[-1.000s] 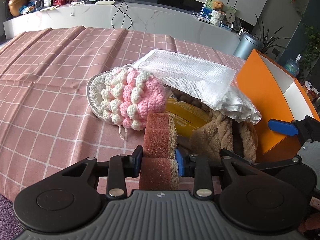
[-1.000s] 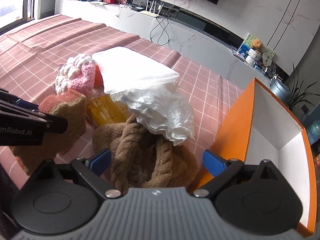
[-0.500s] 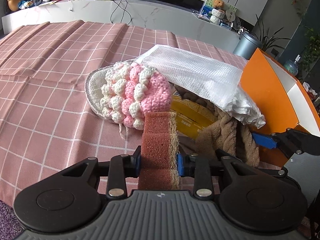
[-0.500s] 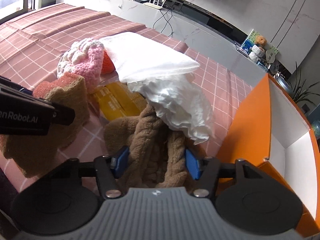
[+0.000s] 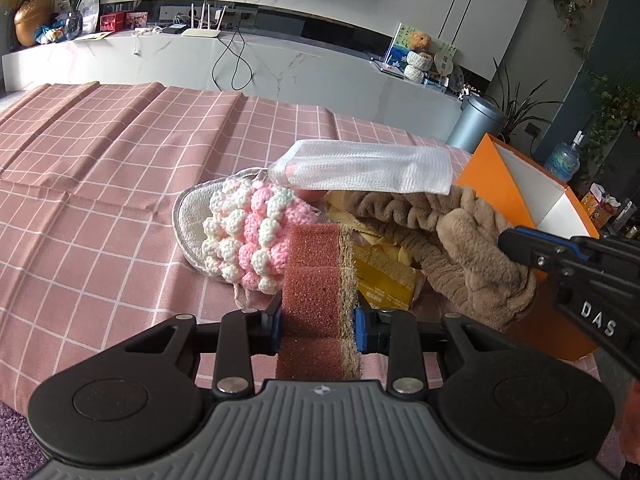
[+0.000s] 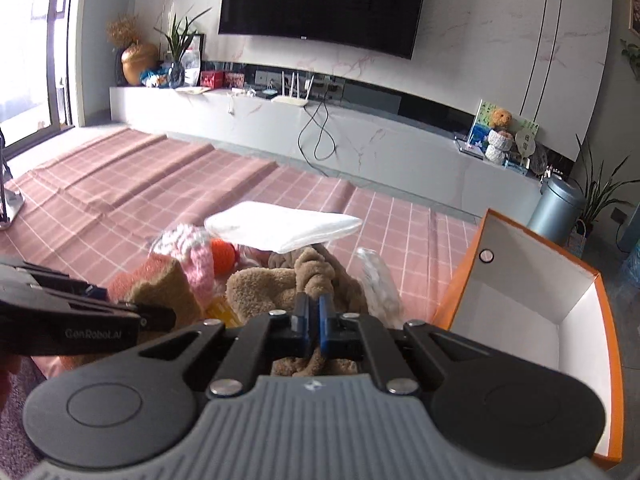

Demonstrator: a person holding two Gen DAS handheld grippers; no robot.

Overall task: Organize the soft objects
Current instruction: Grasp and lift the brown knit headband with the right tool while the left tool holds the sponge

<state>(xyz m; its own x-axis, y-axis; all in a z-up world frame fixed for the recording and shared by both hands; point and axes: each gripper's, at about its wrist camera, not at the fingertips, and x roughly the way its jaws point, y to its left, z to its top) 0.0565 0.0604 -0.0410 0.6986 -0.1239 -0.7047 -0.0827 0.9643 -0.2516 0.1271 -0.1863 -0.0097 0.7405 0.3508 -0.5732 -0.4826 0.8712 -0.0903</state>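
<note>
My left gripper (image 5: 318,322) is shut on a reddish sponge (image 5: 316,280) with a tan scouring side, held upright above the pink checked cloth. My right gripper (image 6: 314,330) is shut on a fold of the brown fuzzy knitted cloth (image 6: 308,276), lifted off the pile; the same brown cloth (image 5: 460,248) hangs from its fingers (image 5: 532,250) in the left wrist view. Behind lie a pink and white crochet slipper (image 5: 248,236), a white mesh cloth (image 5: 360,166) and a yellow packet (image 5: 380,276).
An open orange box (image 6: 520,280) with a white inside stands at the right, close to the pile. A small orange ball (image 6: 224,254) and a clear plastic wrap (image 6: 376,280) lie by the pile. The checked cloth (image 5: 100,168) stretches left and back.
The right gripper's jaws closed on the brown cloth and rose, pulling it up from under the white cloths. The left gripper with the sponge lifted slightly.
</note>
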